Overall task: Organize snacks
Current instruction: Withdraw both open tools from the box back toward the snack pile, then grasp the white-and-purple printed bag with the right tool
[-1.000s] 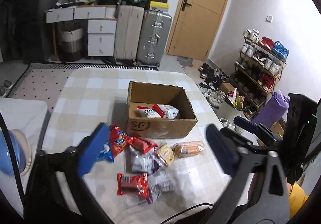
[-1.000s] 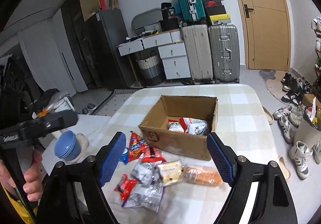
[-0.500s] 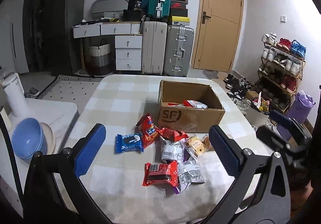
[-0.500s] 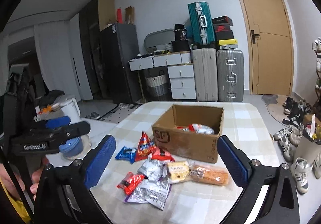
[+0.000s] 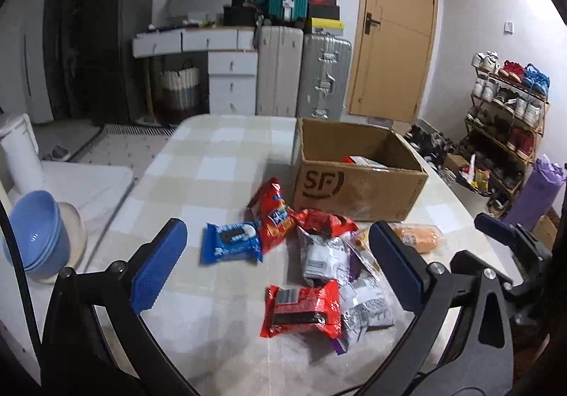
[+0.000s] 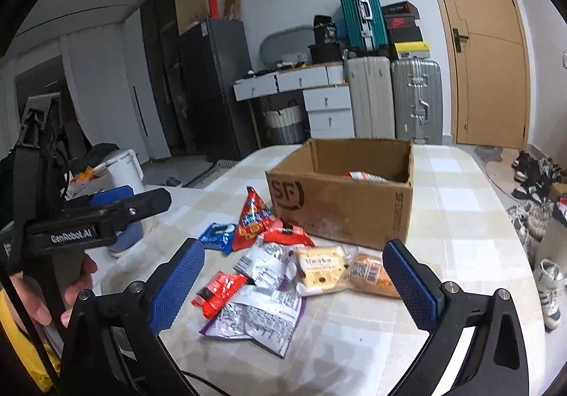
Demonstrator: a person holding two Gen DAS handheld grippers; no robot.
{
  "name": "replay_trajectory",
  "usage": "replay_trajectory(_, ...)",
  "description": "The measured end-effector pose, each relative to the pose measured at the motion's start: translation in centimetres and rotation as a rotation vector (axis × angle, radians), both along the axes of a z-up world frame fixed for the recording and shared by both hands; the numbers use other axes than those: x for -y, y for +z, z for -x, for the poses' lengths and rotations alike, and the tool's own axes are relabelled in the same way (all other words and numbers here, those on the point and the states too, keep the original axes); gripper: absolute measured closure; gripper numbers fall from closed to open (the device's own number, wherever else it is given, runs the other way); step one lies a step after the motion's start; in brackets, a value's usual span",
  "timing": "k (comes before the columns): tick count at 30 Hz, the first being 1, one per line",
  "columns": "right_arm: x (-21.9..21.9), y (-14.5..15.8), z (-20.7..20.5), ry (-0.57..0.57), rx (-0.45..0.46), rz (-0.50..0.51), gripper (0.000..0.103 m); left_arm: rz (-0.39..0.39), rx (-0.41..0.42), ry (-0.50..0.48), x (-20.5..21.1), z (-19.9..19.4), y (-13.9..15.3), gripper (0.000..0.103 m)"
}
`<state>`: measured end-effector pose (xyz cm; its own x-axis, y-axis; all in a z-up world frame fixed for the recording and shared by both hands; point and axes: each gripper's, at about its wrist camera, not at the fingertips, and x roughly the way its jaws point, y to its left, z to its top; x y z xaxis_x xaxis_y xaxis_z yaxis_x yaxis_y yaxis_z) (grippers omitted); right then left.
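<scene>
An open cardboard box (image 5: pixel 358 190) marked SF stands on the checked table (image 5: pixel 212 176), with a few snacks inside. In front of it lies a pile of snack packets: a blue cookie pack (image 5: pixel 230 243), a red chip bag (image 5: pixel 273 215), a red wrapper (image 5: pixel 301 307), silver packets (image 5: pixel 324 256) and an orange bread pack (image 5: pixel 416 236). My left gripper (image 5: pixel 280 265) is open and empty above the pile. My right gripper (image 6: pixel 294 284) is open and empty over the same pile (image 6: pixel 269 275), in front of the box (image 6: pixel 343 197).
Blue bowls (image 5: pixel 33 236) and a white kettle (image 5: pixel 19 155) sit on a side counter at left. Suitcases (image 5: pixel 304 73), drawers and a door stand behind the table. A shoe rack (image 5: pixel 506 119) is at right. The left gripper also shows in the right wrist view (image 6: pixel 92 218).
Both grippers have drawn back and tilted lower, so the box looks flatter and the pile sits nearer between the fingers. Both stay open. The snacks have not moved.
</scene>
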<state>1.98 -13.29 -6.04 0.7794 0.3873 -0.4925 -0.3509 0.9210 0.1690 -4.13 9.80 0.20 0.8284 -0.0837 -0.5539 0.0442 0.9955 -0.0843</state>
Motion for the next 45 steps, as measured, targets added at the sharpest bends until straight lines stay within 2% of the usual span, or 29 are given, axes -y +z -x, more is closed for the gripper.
replay_trajectory(5,-0.2,-0.2,-0.2,-0.018,-0.003,0.036,0.001,-0.037,0.014,0.005,0.5,-0.4,-0.4,0.000)
replay_trajectory(12,-0.1,-1.0,0.1,0.003,-0.065,0.007,0.001,-0.068,-0.019,0.012,1.1,-0.6,-1.3,0.000)
replay_trajectory(18,0.5,-1.4,0.3,-0.026,-0.088,-0.004,0.001,-0.033,-0.047,0.033,0.1,-0.8,-2.3,0.000)
replay_trajectory(23,0.7,-1.4,0.4,-0.033,-0.086,0.000,0.001,0.030,-0.096,0.047,-1.0,-1.6,-3.4,0.001)
replay_trajectory(33,-0.5,-2.2,0.2,0.013,-0.113,0.038,0.001,0.033,-0.142,0.072,-1.6,-2.2,-4.4,0.001)
replay_trajectory(41,-2.7,-4.8,-1.9,0.058,-0.260,0.045,0.001,0.172,-0.211,0.102,-4.6,-2.5,-5.2,0.001)
replay_trajectory(45,-4.2,-6.8,-3.4,0.052,-0.356,0.102,0.004,0.204,-0.213,0.101,-5.4,-2.2,-5.2,0.001)
